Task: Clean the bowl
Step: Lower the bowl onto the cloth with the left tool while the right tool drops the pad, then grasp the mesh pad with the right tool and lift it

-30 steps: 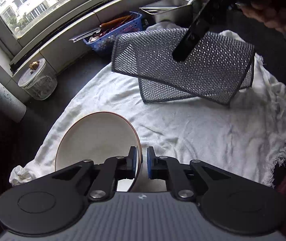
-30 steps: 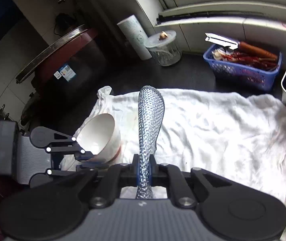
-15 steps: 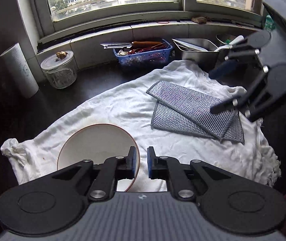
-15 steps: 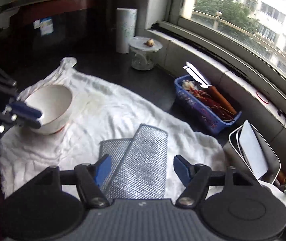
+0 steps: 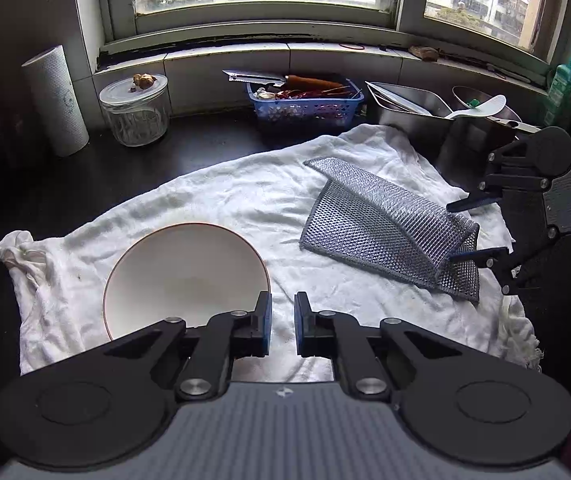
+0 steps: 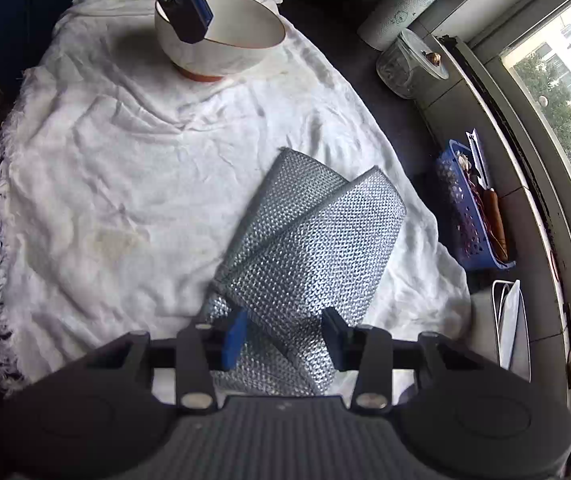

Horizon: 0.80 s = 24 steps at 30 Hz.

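Left wrist view shows the white bowl (image 5: pixel 185 276) sitting on the white towel (image 5: pixel 213 196), its near rim pinched by the left gripper (image 5: pixel 282 320), jaws nearly together on it, presumably to steady it for wiping. Well apart to the right lies the folded silver mesh cloth (image 6: pixel 309 240). The right gripper (image 6: pixel 283 332) straddles the cloth's near end, jaws closing around it but not yet pressing, likely to take it up.
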Tool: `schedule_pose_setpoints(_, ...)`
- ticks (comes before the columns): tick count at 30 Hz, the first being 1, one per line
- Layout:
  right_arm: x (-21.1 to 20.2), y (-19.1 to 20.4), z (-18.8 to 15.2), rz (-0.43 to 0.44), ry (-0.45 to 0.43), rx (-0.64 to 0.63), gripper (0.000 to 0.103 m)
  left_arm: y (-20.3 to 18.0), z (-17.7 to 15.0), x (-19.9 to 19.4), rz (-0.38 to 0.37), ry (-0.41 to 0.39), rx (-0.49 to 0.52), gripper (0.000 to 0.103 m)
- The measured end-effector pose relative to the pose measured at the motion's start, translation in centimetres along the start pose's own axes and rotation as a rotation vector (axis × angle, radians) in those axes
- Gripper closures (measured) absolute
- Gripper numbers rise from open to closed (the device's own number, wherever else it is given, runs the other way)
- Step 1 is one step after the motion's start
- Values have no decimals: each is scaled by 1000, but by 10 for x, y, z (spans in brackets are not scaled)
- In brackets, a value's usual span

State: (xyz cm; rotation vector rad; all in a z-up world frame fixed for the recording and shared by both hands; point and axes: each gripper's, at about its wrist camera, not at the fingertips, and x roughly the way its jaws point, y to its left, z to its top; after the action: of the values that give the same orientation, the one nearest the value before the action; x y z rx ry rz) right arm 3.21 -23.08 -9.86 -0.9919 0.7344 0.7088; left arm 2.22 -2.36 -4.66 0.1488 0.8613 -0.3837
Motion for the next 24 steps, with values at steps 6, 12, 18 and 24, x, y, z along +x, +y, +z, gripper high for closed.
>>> schedule_pose_setpoints(6, 0, -4, -10, -75, 1, -45, 61, 0, 1, 1, -14, 2, -30, 93)
schedule_pose_setpoints(12, 4, -7, -11, -138, -36, -2, 61, -2, 3, 4, -26, 8, -33, 80)
schedule_pose_setpoints(18, 16, -11, -13, -250, -17, 72, 53, -5, 4, 5, -30, 10, -28, 78)
schedule_pose_setpoints(24, 14, -31, -26, -151, -7, 264, 56, -6, 4, 6, -26, 13, -33, 78)
